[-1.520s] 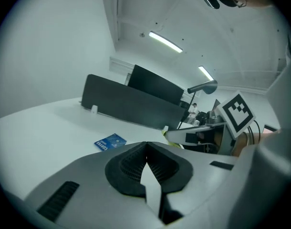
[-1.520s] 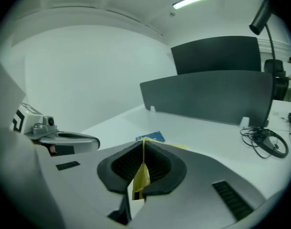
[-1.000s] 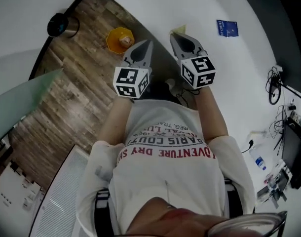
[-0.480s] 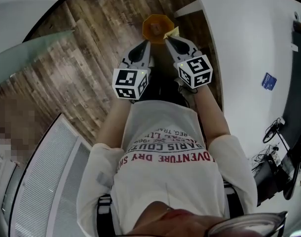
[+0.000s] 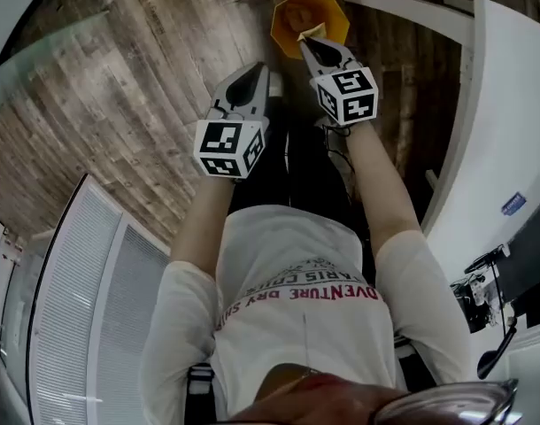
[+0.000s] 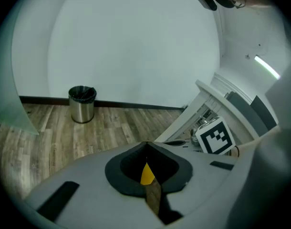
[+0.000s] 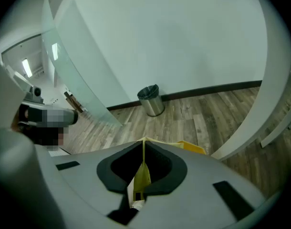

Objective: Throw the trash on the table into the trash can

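Wooden floor fills the head view, with a white table curving along the right; a yellow bin stands on the boards ahead of the person; the right gripper has its jaws clamped together on a yellowish scrap of paper, and from above its tip sits over the bin's near rim; the left gripper hangs just beside the bin, jaws closed tip to tip with nothing between them; a steel bin stands by the far wall.
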{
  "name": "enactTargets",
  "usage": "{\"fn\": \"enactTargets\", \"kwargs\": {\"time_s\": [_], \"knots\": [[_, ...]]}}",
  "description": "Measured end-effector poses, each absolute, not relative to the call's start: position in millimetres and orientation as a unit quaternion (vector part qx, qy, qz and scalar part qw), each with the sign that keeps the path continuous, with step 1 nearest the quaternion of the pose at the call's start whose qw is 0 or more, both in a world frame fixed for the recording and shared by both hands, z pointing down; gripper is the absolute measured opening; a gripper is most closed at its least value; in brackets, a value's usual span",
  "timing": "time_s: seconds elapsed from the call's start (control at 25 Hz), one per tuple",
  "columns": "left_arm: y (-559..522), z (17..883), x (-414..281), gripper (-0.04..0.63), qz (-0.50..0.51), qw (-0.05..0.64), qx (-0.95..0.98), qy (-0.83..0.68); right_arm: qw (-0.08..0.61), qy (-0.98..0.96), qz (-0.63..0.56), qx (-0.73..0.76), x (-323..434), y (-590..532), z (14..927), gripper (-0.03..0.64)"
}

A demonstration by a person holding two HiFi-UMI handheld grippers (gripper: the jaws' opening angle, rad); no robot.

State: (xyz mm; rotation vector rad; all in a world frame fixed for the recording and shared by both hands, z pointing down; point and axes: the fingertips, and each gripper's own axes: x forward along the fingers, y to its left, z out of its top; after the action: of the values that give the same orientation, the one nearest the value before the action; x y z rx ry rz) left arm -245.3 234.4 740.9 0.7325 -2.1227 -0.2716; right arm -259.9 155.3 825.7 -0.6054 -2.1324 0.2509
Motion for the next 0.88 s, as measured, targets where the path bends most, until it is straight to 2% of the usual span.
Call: {"fn": "enactTargets", "kwargs": {"time_s": [0.2, 0.4, 0.48, 0.6, 0.64, 0.88], "knots": [[251, 828, -218, 0.023, -0.114, 0.461, 0.267, -0.838, 0.475, -0.837, 0.055, -0.266, -230, 163, 945, 0.034], [262, 878, -195, 0.023, -0.117, 0.485, 0.251, -0.830, 0.513, -0.823, 0.025, -0.243, -220, 157, 1014, 0.034], [270, 887, -187, 0.023, -0.121, 0.489, 0.241, -0.830, 0.522, -0.823, 0.013, -0.222, -220, 155, 1027, 0.037], [276, 889, -180, 0.023, -0.130, 0.490, 0.229, -0.831, 0.526, -0.831, 0.003, -0.184, -225, 147, 1030, 0.142], [278, 887, -179, 0.023, -0.132, 0.489, 0.227, -0.832, 0.525, -0.832, 0.003, -0.177, -226, 146, 1028, 0.153], [282, 864, -181, 0.023, -0.137, 0.479, 0.221, -0.838, 0.522, -0.833, 0.004, -0.182, -221, 157, 1005, 0.156]]}}
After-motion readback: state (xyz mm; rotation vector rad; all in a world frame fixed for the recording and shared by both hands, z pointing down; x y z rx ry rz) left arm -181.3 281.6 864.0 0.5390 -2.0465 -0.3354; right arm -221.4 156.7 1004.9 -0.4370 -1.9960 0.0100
